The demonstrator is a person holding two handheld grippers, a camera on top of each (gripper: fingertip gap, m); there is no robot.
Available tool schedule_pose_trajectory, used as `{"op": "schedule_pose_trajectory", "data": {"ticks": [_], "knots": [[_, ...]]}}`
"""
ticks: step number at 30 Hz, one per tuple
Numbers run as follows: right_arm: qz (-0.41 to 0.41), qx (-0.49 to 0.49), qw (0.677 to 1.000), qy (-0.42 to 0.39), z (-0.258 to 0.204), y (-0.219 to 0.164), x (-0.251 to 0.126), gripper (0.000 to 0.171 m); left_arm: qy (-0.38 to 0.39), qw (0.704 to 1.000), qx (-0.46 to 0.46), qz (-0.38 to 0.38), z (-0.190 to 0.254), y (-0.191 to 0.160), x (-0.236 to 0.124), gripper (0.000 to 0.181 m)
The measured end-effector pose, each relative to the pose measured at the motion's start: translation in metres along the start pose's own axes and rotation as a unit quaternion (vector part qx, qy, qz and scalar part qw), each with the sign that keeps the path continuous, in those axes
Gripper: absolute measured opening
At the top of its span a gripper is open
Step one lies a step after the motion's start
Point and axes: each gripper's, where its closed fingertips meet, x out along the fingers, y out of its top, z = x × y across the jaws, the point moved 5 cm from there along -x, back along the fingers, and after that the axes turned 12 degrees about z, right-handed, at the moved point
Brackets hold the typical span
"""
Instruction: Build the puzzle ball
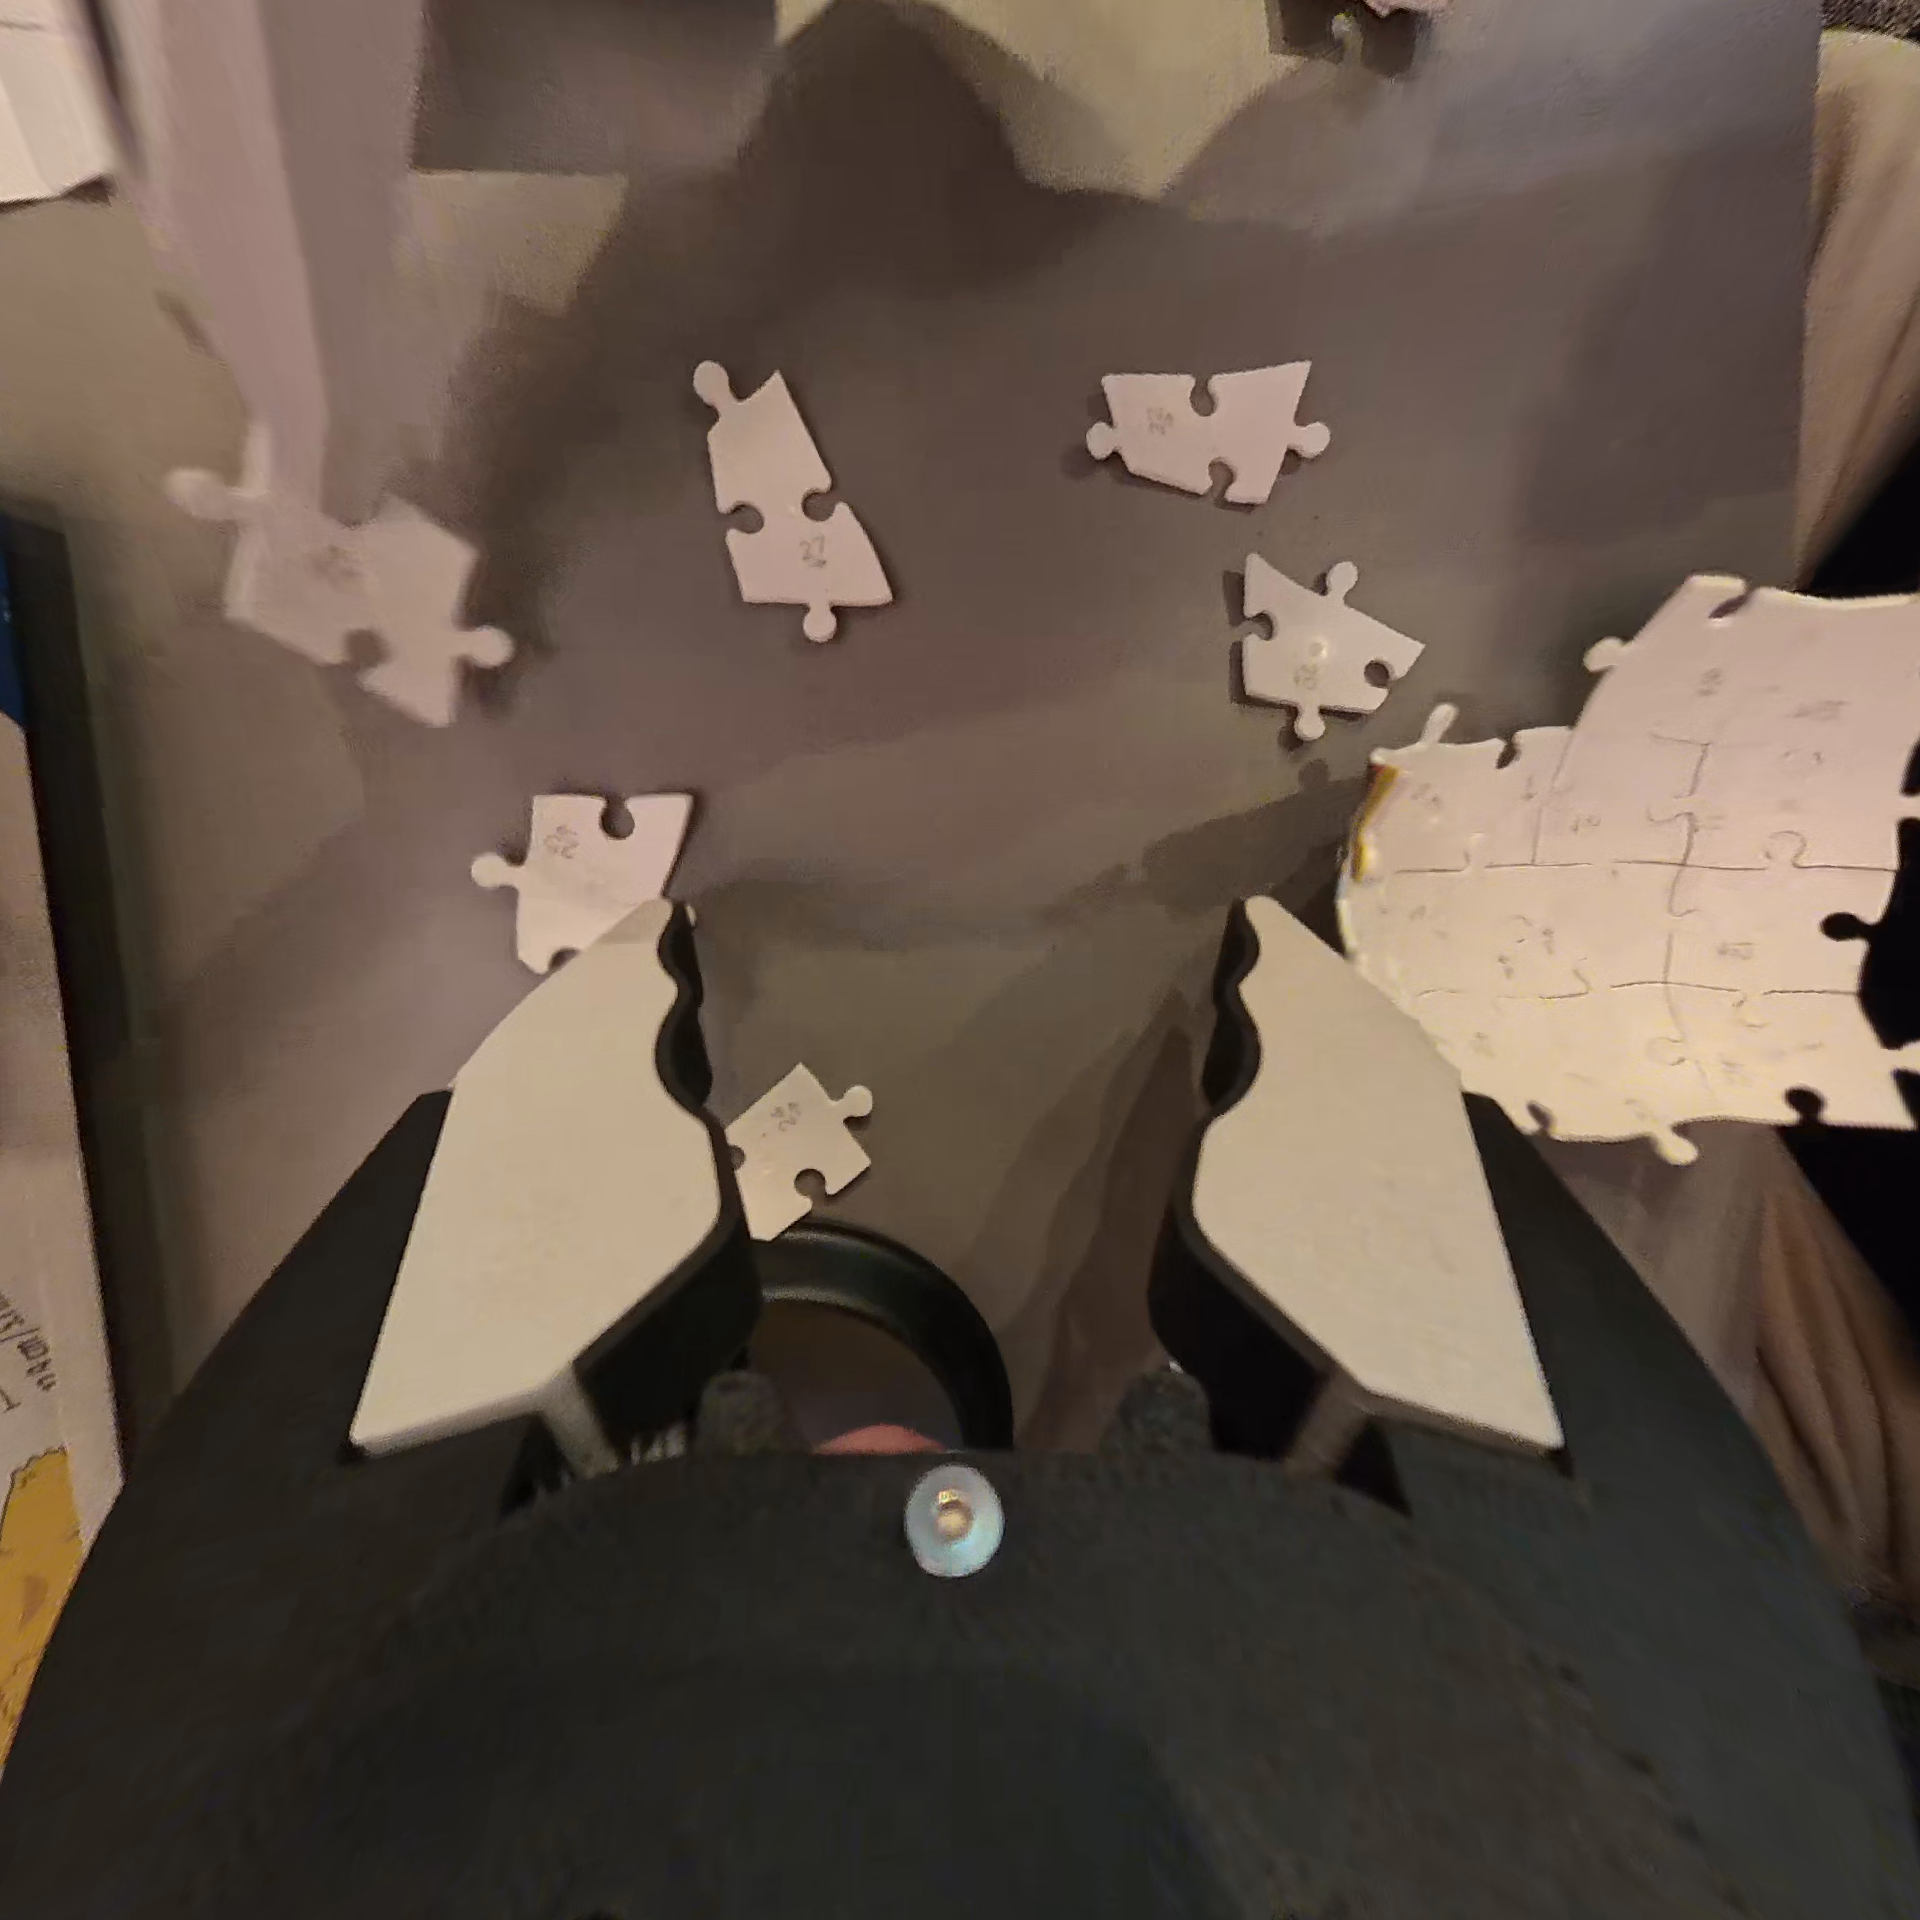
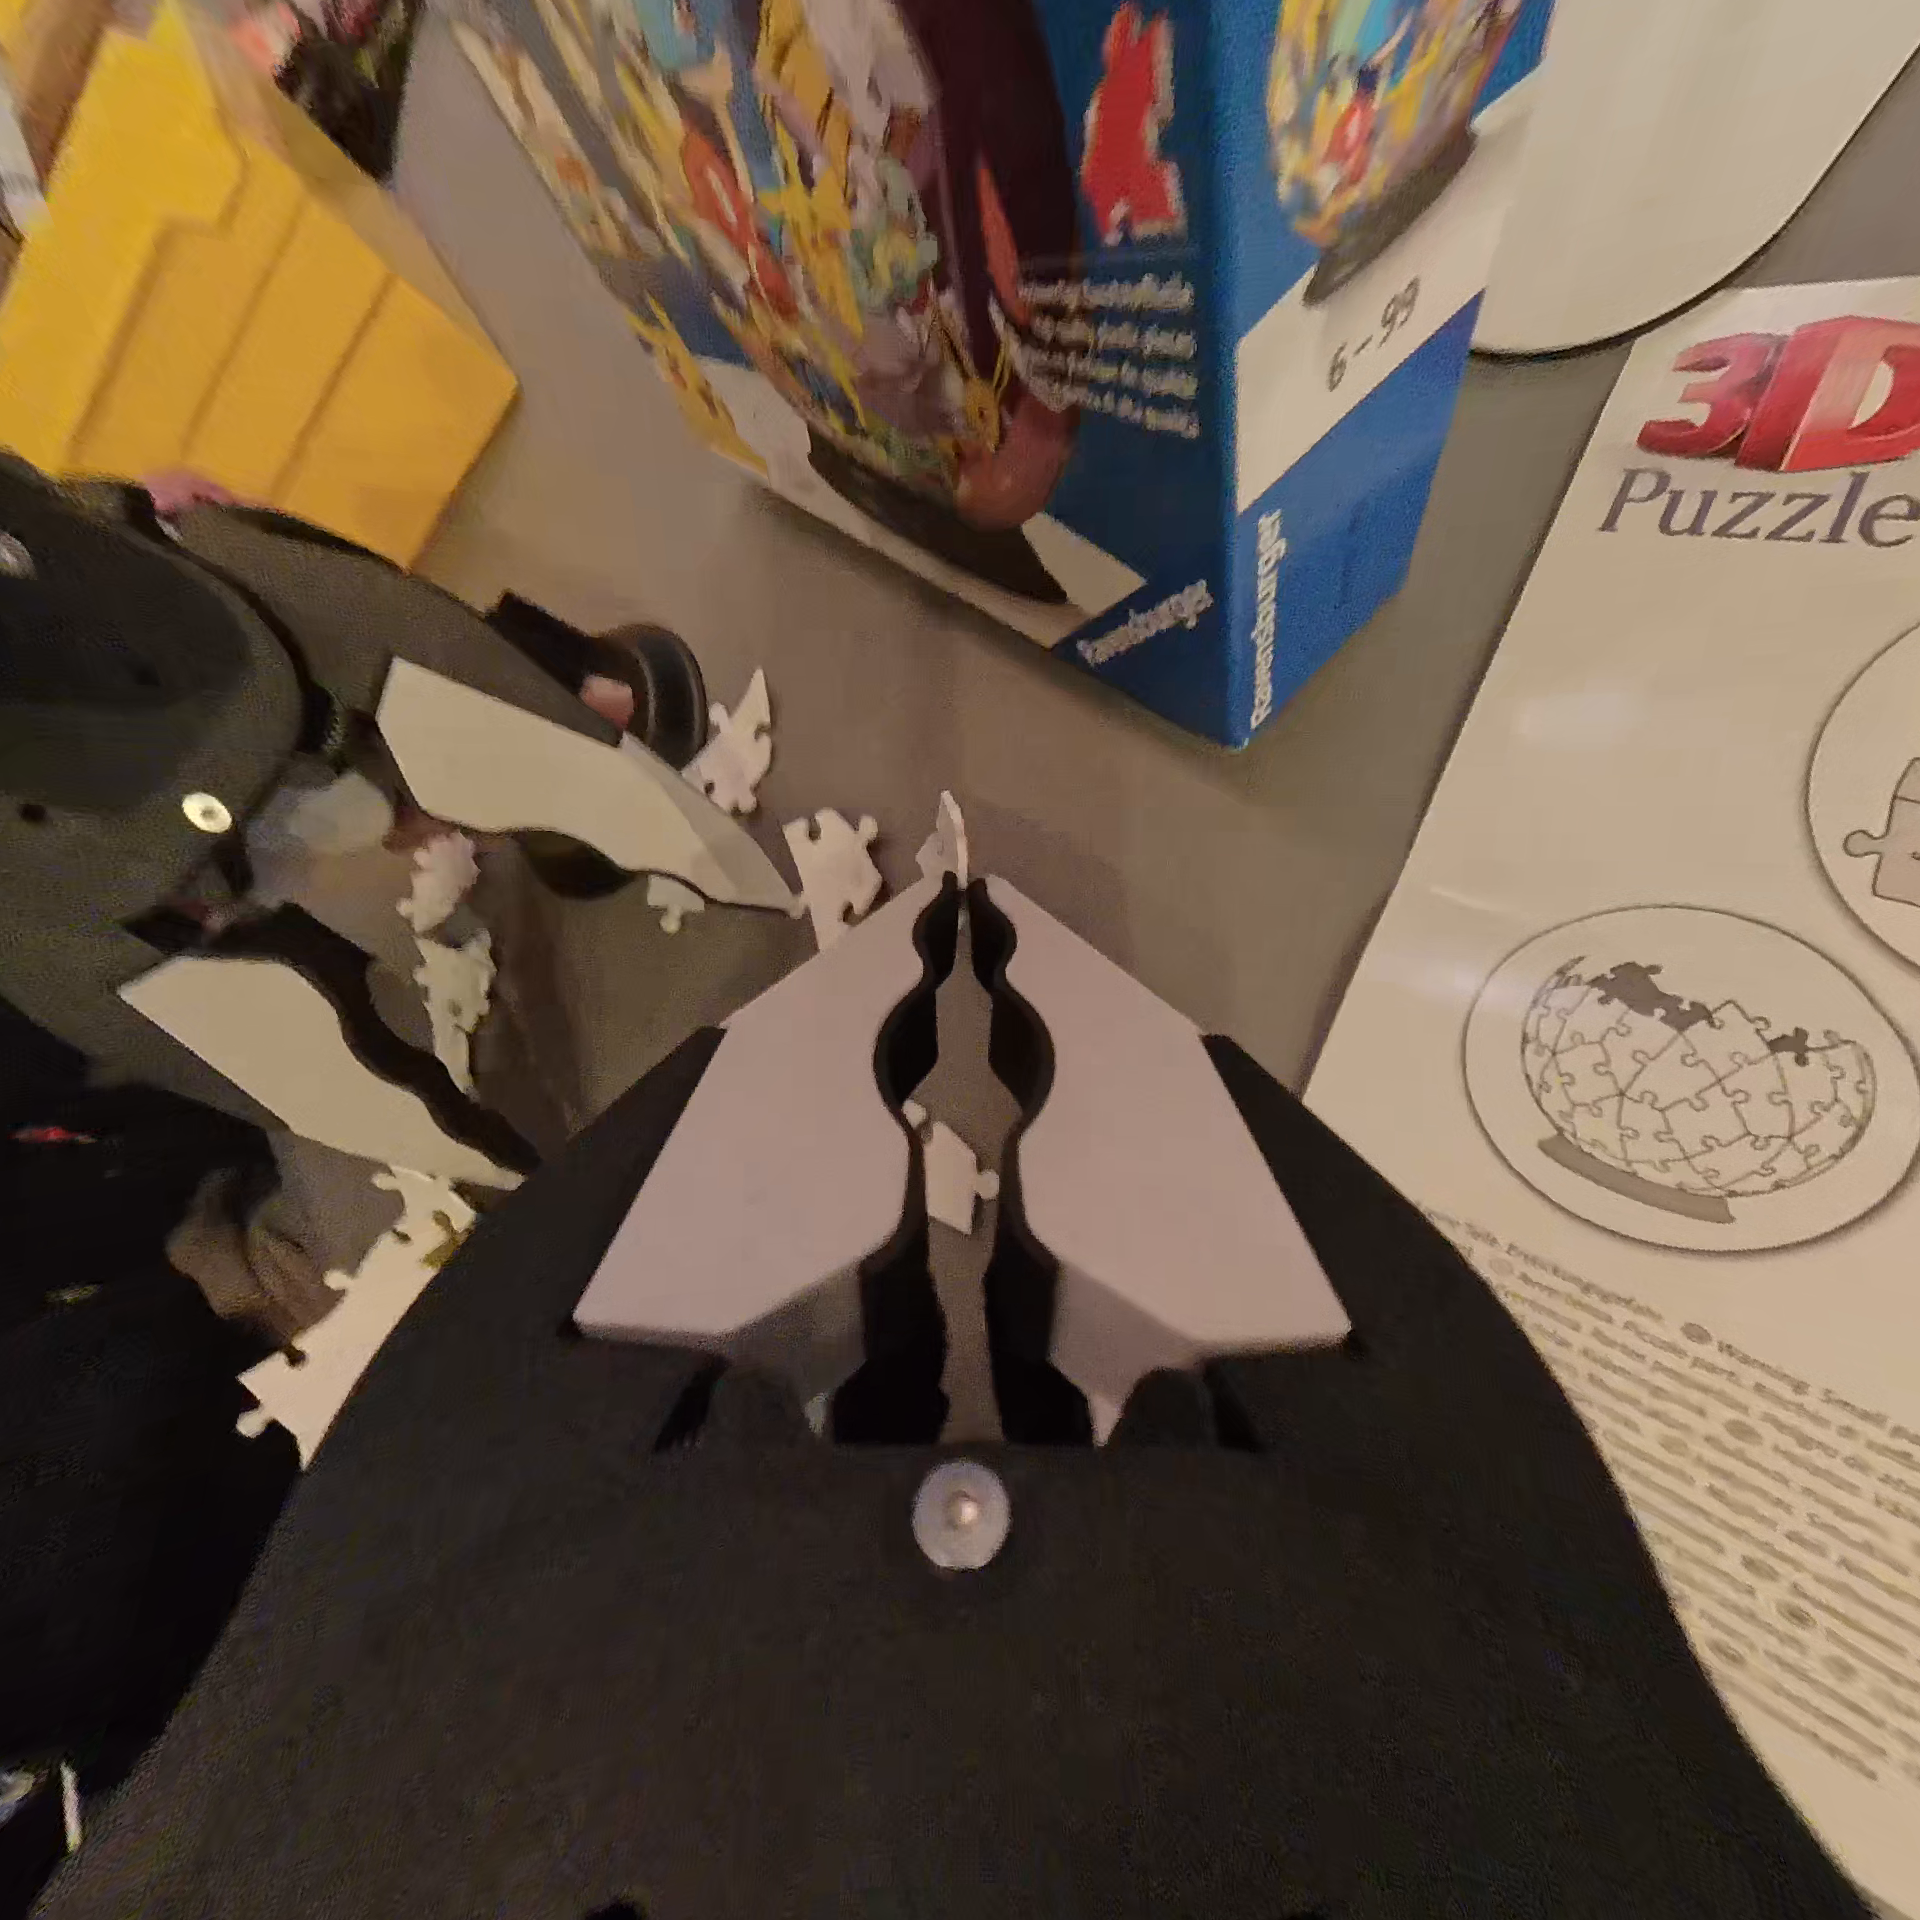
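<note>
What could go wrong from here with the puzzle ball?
The right gripper pinches the curved assembled section only at an edge, so it may flex and pop joints apart. The open left gripper hangs over loose pieces lying blank side up; motion blur suggests quick movement, so it could scatter them.

grey table [image 1: 987, 727] — loose white puzzle pieces [image 1: 800, 499] | blue box [image 2: 1039, 312] | instruction sheet [image 2: 1662, 935]

A: home or office?
B: looks like someone's home hobby table. Grey tabletop [image 2: 1039, 748], colourful puzzle box [image 2: 1039, 312], instruction sheet [image 2: 1662, 831], yellow box [image 2: 239, 301], loose puzzle pieces [image 1: 800, 499] scattered about.
</note>
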Motion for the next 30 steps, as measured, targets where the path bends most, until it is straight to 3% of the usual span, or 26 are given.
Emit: {"op": "schedule_pose_trajectory", "data": {"ticks": [7,18,24,30], "knots": [[0.019,0.079,0.996,0.044,-0.012,0.007,0.026,0.001,-0.006,1.0,-0.006,0.023,0.0,0.004,-0.003,0.098],[0.0,0.085,0.995,0.054,-0.026,0.002,0.043,0.001,0.003,1.0,-0.014,0.016,-0.003,-0.008,-0.011,0.094],[0.0,0.08,0.996,0.048,-0.03,-0.001,0.048,0.0,0.027,0.997,-0.033,0.064,-0.012,-0.006,-0.035,0.092],[0.006,0.078,0.996,0.044,-0.033,-0.004,0.047,0.001,0.03,0.999,-0.033,0.031,-0.021,-0.01,-0.021,0.093]]}}
